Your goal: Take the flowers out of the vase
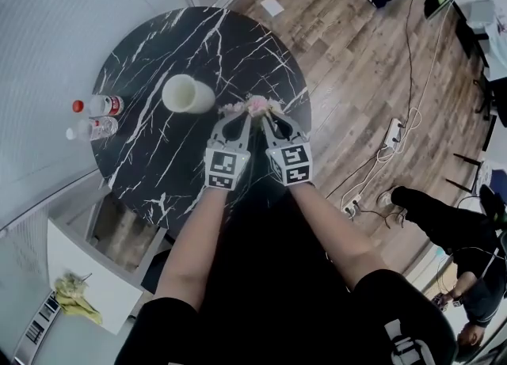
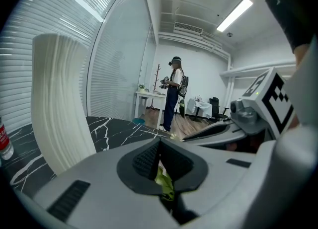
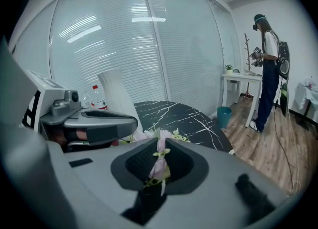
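- The left gripper (image 2: pixel 160 149) is clamped tight on a green bit of the flowers (image 1: pixel 255 105).
- The right gripper (image 3: pixel 161 148) is pinched onto a pink sprig of the same bunch.
- The flowers are held outside the white vase (image 1: pixel 188 93), just beside it, near the edge of the black marble table (image 1: pixel 158 167).
- Two water bottles (image 1: pixel 101 105) are parked on the table's left side.

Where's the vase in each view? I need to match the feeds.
Head view: vase upper left of centre, left of the flowers.
Left gripper view: large, along the left side.
Right gripper view: left of centre, beside a bottle.
Shared landmark: the black marble table it stands on.
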Tool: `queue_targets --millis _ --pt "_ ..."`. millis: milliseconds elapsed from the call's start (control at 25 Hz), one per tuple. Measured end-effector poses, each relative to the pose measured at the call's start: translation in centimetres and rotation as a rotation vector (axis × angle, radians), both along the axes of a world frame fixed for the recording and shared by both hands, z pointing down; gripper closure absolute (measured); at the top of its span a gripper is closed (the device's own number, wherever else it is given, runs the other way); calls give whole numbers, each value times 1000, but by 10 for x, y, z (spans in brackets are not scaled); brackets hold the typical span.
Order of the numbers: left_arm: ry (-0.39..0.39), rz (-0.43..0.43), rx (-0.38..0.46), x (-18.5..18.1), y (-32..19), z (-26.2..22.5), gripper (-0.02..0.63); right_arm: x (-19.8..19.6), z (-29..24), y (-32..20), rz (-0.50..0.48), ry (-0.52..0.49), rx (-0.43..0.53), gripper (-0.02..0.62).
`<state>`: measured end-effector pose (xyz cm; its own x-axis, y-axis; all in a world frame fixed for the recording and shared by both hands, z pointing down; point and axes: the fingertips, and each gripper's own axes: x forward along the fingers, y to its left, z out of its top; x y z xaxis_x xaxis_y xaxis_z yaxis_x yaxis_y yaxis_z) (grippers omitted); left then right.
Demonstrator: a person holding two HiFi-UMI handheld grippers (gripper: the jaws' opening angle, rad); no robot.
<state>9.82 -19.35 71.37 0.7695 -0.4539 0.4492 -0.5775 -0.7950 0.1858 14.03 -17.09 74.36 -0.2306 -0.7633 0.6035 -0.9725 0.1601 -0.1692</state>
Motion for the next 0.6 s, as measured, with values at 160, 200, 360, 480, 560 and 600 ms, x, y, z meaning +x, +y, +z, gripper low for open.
queue_targets --millis 160,200,360,480,560,600 --pt "-4 -17 -4 -3 -4 -1 592 1 -9 -4 5 -3 23 519" --pt "-1 -20 0 -4 -6 -4 593 1 -13 -5 5 -5 33 500" --pt "17 -27 21 -5 -11 -21 594 2 -32 -8 14 -8 71 470" --pt "33 -29 38 -5 -14 -36 592 4 -50 -10 31 -27 105 464" --pt "44 -32 53 -5 -15 -48 592 5 -65 -13 36 -39 136 464" --pt "52 -34 61 -6 -16 -55 592 5 -74 -14 35 -42 152 464"
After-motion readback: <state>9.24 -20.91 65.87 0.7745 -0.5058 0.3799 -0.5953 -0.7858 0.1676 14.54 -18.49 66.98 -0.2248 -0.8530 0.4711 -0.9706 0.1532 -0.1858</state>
